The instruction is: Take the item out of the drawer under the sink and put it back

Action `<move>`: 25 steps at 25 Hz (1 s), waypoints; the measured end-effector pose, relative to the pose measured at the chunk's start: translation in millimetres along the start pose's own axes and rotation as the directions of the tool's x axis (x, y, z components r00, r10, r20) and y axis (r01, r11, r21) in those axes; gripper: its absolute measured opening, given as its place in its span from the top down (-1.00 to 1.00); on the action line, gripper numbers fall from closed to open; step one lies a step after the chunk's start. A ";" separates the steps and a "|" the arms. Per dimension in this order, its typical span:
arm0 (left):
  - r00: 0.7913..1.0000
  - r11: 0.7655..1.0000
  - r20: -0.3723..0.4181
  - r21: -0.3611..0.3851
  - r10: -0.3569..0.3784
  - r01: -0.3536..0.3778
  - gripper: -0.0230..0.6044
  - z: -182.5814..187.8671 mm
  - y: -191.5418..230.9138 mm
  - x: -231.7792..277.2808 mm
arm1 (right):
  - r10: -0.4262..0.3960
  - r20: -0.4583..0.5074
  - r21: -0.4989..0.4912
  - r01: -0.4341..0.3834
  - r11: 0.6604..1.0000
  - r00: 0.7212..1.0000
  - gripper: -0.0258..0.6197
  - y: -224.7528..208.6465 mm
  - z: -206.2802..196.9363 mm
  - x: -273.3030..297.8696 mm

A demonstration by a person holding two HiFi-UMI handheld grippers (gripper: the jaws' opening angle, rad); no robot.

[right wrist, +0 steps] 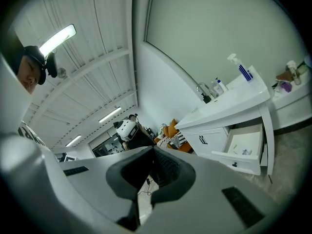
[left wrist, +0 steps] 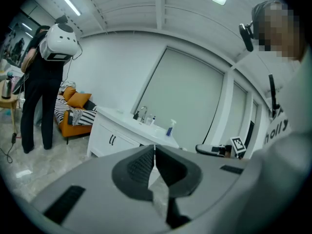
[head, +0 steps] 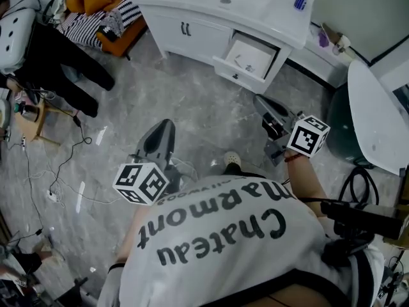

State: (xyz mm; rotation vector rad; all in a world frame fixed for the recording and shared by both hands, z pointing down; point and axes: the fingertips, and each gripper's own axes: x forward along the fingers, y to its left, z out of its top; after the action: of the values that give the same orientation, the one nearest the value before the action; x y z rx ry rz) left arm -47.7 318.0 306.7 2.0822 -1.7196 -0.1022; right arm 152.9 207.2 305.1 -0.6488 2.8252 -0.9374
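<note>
White pulled-out drawer [head: 250,57] juts from the white sink vanity [head: 192,8], a small pale item [right wrist: 246,151] lying inside (too small to identify). Left gripper [head: 166,125] and right gripper [head: 261,101] are both pressed together and empty, well apart from the drawer's front edge. Bare grey marble floor [head: 198,101] lies between.

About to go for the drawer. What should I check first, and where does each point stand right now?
1. Drawer pulled out: ok.
2. Something inside to take: ok, small items lie on its bottom; what they are, cannot tell.
3. Right gripper open for a grasp: not ok, jaws together, nothing between them.
4. Left gripper unloaded: ok, jaws together, empty.
5. Path from right gripper to drawer: ok, only bare floor lies between them in the head view.
</note>
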 end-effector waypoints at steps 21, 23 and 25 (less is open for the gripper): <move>1.000 0.997 -0.004 -0.072 0.015 -0.015 0.88 11.6 -16.7 166.6 | 0.011 -0.095 0.000 -0.011 1.000 0.995 0.88 -139.8 80.1 39.4; 1.000 0.997 -0.010 -0.082 0.015 -0.016 0.88 9.6 -17.1 173.6 | 0.010 -0.091 0.005 -0.009 1.000 0.996 0.88 -146.1 82.5 39.9; 1.000 0.995 -0.018 -0.096 0.013 -0.014 0.88 8.6 -17.4 181.2 | 0.006 -0.089 0.015 -0.005 1.000 0.996 0.88 -152.6 83.5 39.7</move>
State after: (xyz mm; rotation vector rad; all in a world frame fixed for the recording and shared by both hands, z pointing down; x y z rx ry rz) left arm 6.4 145.8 331.4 1.9958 -1.6844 -0.1593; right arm 191.0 34.6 329.4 -0.6120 2.8920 -1.0101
